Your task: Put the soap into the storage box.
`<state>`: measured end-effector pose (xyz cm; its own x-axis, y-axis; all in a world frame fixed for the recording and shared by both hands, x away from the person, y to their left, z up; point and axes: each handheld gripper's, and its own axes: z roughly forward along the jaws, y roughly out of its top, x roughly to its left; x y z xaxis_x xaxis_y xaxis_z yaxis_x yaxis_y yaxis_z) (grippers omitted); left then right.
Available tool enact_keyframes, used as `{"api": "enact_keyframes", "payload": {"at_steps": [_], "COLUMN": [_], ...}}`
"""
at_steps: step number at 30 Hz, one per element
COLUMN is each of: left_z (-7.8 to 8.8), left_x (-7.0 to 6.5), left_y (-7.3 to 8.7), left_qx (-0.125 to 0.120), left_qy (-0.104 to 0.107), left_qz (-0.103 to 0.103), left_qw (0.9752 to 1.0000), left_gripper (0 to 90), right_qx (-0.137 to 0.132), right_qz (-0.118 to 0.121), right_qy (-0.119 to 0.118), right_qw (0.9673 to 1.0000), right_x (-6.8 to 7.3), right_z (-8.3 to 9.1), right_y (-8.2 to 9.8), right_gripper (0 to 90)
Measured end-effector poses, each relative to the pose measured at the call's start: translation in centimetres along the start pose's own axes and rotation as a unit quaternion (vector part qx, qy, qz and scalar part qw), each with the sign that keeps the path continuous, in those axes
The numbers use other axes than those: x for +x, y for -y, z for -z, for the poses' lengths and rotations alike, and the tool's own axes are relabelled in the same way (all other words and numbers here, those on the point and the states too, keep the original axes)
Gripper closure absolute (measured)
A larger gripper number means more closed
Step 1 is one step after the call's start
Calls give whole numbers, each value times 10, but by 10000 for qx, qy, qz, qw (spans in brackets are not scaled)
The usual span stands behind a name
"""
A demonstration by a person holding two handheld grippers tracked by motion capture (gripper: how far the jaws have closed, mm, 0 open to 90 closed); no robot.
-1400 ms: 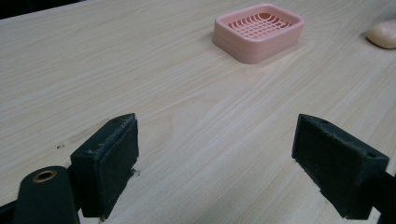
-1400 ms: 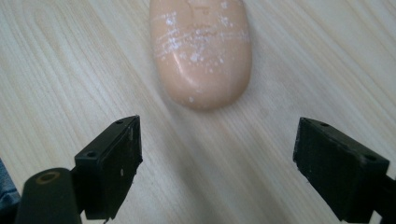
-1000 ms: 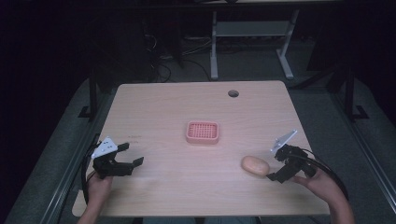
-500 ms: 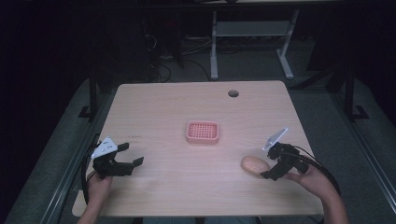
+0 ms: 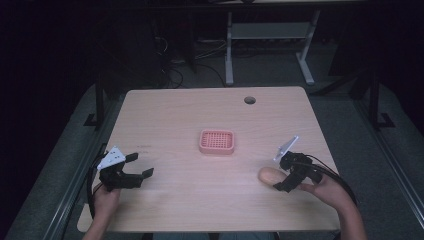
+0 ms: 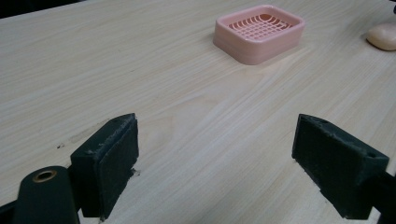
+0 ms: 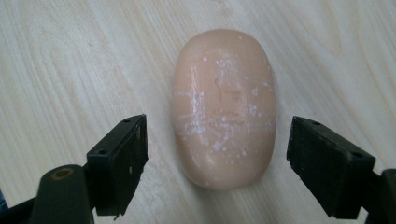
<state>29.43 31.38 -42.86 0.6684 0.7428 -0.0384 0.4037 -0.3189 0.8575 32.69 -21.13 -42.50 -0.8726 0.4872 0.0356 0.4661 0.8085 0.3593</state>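
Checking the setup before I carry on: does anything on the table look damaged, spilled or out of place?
Only the soap bar: it lies on the bare table, apart from the pink soap dish, and its top is scuffed with white flecks and a fine crack. Nothing is spilled.

In the right gripper view the near end of the soap (image 7: 223,109) lay between the two black jaws, and the picture's bottom edge cut off the jaws themselves. In the high view the right gripper (image 5: 283,176) covered the soap's right end, so whether a pad touched it could not be told. The left gripper view cut the soap (image 6: 384,36) at its right edge. There the lower parts of the left gripper (image 6: 215,163) ran out of the picture. The high view cropped both forearms at the bottom, and the room behind the table (image 5: 175,115) was too dark to make out.
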Motion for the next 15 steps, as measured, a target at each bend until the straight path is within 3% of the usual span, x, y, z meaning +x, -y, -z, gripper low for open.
{"api": "enact_keyframes", "payload": {"at_steps": [15], "left_z": [0], "left_x": [-1], "left_y": [0], "left_qx": [-7], "left_qy": [-2], "left_qz": [30], "left_qw": [10000], "left_gripper": [143], "right_qx": [172], "right_qz": [138], "right_qy": [-37], "right_qw": [9997], "right_x": [-2], "right_z": [-12], "right_y": [-12], "right_gripper": [219]}}
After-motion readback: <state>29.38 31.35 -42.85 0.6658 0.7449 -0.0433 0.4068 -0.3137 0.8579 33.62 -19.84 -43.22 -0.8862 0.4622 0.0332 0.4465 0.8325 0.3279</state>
